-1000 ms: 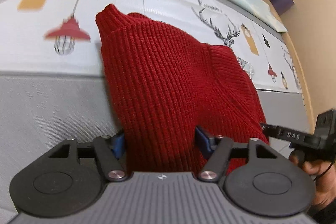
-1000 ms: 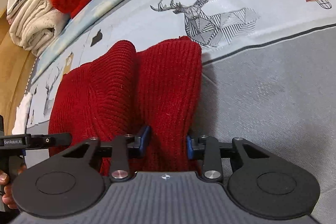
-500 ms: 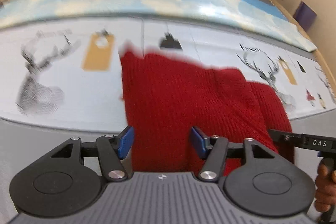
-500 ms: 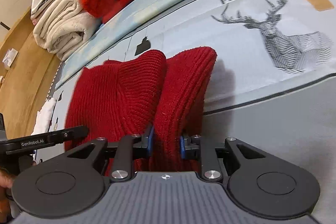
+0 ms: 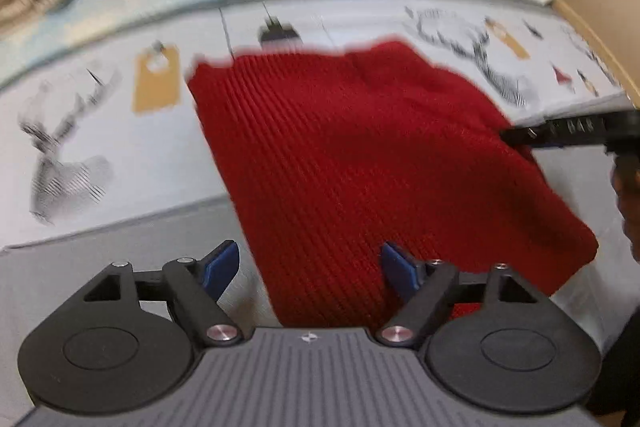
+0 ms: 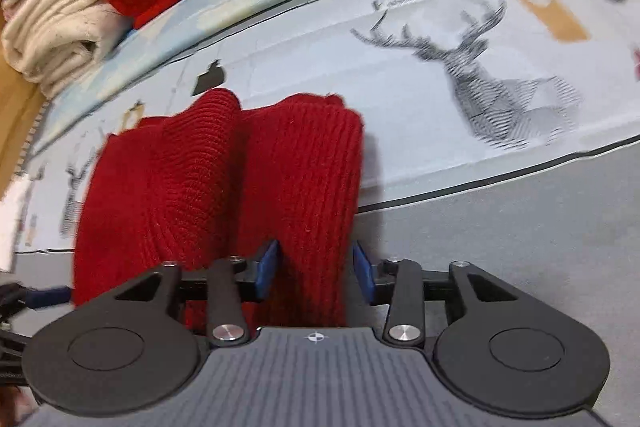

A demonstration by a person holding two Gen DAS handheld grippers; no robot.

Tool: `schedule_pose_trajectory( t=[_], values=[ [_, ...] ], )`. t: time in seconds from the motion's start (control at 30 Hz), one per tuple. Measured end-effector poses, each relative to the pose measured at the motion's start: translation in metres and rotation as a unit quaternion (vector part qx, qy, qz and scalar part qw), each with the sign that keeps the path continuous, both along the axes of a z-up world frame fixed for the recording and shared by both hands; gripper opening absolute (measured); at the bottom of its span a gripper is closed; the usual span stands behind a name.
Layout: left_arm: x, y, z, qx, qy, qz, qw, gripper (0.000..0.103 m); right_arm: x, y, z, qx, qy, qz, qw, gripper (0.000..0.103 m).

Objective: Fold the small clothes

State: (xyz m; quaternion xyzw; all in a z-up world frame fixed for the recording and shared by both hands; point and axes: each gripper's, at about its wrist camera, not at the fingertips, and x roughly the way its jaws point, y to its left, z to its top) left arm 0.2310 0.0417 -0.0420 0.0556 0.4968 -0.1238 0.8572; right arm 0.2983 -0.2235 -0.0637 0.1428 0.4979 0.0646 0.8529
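Both my grippers have just been opening: left gripper (image 5: 310,265) gapes around the red sweater (image 5: 360,163) without pressing, right gripper (image 6: 316,269) stands apart beside its folded edge, on the deer-print sheet (image 6: 440,75).

Deer-print sheet (image 6: 440,75) carries red sweater (image 6: 224,187), folded stack (image 6: 60,23).

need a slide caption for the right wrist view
Right hand-held gripper, jaws just opening, straddles a fold of the red knit sweater on the deer-print cloth.
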Motion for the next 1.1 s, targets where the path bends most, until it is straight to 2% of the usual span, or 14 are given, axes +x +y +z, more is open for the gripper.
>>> schedule_pose_trajectory(
  t=[0.1,0.17,0.2,0.23,0.33,0.43,0.6,0.7,0.83,0.97,1.1],
  values=[
    [-0.020,0.003,0.030,-0.001,-0.064,0.001,0.9980,0.086,-0.020,0.005,0.035,-0.046,-0.053,0.015,0.997,0.047],
    [-0.035,0.006,0.047,-0.012,-0.082,0.006,0.9966,0.087,-0.040,0.009,0.061,-0.063,-0.100,0.026,0.993,0.060],
    [-0.047,0.007,0.055,-0.017,-0.095,0.012,0.9953,0.090,-0.054,0.011,0.073,-0.066,-0.123,0.031,0.990,0.070],
    [-0.059,0.009,0.062,-0.021,-0.108,0.016,0.9938,0.094,-0.066,0.013,0.084,-0.068,-0.143,0.037,0.987,0.075],
    [-0.101,0.011,0.076,-0.024,-0.145,0.024,0.9888,0.101,-0.110,0.014,0.107,-0.063,-0.189,0.048,0.979,0.083],
    [-0.146,0.006,0.079,-0.015,-0.175,0.031,0.9840,0.102,-0.150,0.014,0.116,-0.058,-0.214,0.045,0.974,0.087],
    [-0.202,-0.006,0.065,-0.011,-0.179,0.076,0.9808,0.102,-0.208,0.017,0.113,-0.050,-0.248,0.039,0.967,0.088],
    [-0.217,-0.014,0.059,-0.017,-0.179,0.083,0.9801,0.102,-0.227,0.025,0.105,-0.078,-0.265,0.035,0.960,0.091],
    [-0.207,-0.013,0.048,0.008,-0.158,0.120,0.9801,0.102,-0.228,0.036,0.096,-0.079,-0.240,0.057,0.966,0.091],
    [-0.188,-0.005,0.034,-0.010,-0.103,0.153,0.9829,0.102,-0.227,0.043,0.092,-0.099,-0.236,0.070,0.964,0.091],
    [-0.187,-0.007,0.033,-0.018,-0.097,0.155,0.9831,0.102,-0.228,0.049,0.088,-0.102,-0.226,0.070,0.966,0.094]
  ],
)
